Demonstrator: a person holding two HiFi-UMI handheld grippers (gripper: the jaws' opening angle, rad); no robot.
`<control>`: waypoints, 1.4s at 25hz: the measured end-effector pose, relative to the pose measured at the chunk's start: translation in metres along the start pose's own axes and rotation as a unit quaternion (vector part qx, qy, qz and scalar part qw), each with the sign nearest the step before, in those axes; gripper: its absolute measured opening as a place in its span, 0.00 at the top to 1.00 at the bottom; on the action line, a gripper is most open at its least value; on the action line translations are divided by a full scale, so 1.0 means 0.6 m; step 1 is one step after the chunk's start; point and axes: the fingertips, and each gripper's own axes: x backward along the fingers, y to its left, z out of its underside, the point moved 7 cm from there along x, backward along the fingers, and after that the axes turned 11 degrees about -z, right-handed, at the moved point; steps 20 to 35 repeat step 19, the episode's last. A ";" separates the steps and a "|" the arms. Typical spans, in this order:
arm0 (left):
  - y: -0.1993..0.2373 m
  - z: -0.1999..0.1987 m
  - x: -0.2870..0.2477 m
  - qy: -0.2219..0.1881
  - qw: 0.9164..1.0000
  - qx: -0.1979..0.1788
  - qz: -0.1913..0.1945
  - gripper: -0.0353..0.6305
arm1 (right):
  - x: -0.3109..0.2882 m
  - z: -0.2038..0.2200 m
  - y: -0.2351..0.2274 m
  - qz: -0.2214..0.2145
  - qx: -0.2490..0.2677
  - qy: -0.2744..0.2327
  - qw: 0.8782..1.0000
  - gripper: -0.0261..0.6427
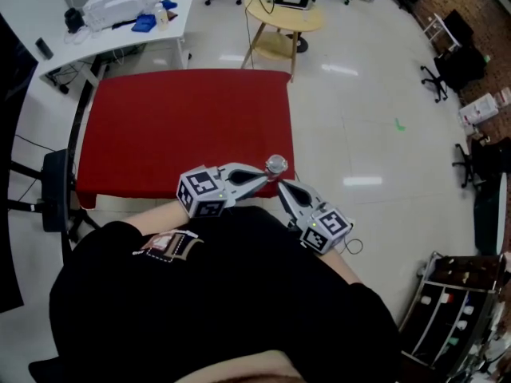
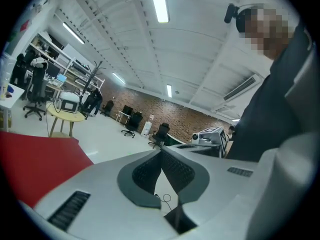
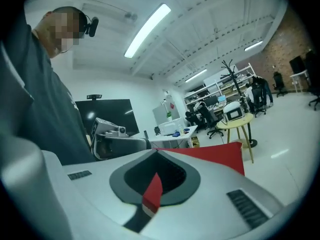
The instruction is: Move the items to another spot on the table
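Observation:
The red table (image 1: 184, 126) lies bare in the head view, and I see no loose item on it. Both grippers hang at its near right corner, in front of the person's dark shirt, with their tips pointing toward each other. My left gripper (image 1: 266, 175) has its jaws pressed together with nothing between them, as the left gripper view (image 2: 161, 155) also shows. My right gripper (image 1: 281, 185) is shut and empty too (image 3: 156, 154). Each gripper view shows the other gripper and a strip of red table (image 3: 220, 154).
A white desk (image 1: 120, 22) with a printer stands at the back left. A round wooden table (image 1: 285, 16) carrying a device sits behind the red table. A black chair (image 1: 52, 190) is at the left edge and a shelf rack (image 1: 455, 309) at the lower right.

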 end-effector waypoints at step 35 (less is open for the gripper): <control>-0.003 0.001 -0.001 0.007 1.000 -0.005 0.003 0.96 | 0.014 0.008 0.005 0.011 -0.015 -0.013 1.000 0.96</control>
